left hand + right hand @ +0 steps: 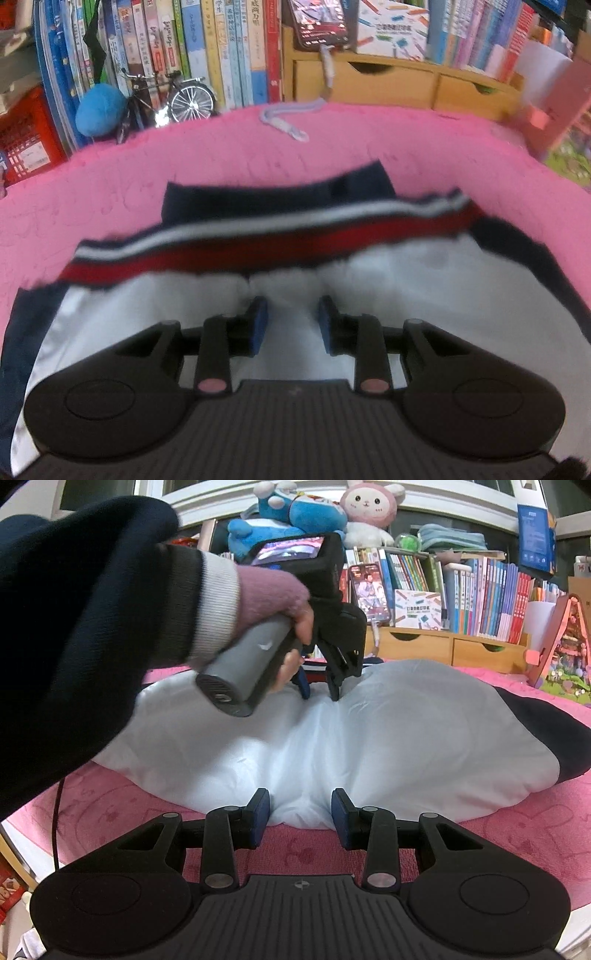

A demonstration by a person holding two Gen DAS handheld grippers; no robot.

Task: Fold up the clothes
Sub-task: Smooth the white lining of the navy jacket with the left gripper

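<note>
— Where is the jacket (369, 731)?
— Flat on the pink blanket (517, 842), white lining up.
— The grippers?
— Left gripper (291, 325) is open over the lining, maybe touching. Right gripper (300, 812) gapes at the near edge.

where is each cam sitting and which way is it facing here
Left wrist: sits on the left gripper, low over the white-lined navy jacket, facing its red-and-white striped hem and a bookshelf; only its own open fingers show.
Right wrist: sits on the right gripper at the jacket's near edge, facing the left gripper, the gripping hand and a navy sleeve.
Shared: jacket, pink blanket, wooden drawers.
</note>
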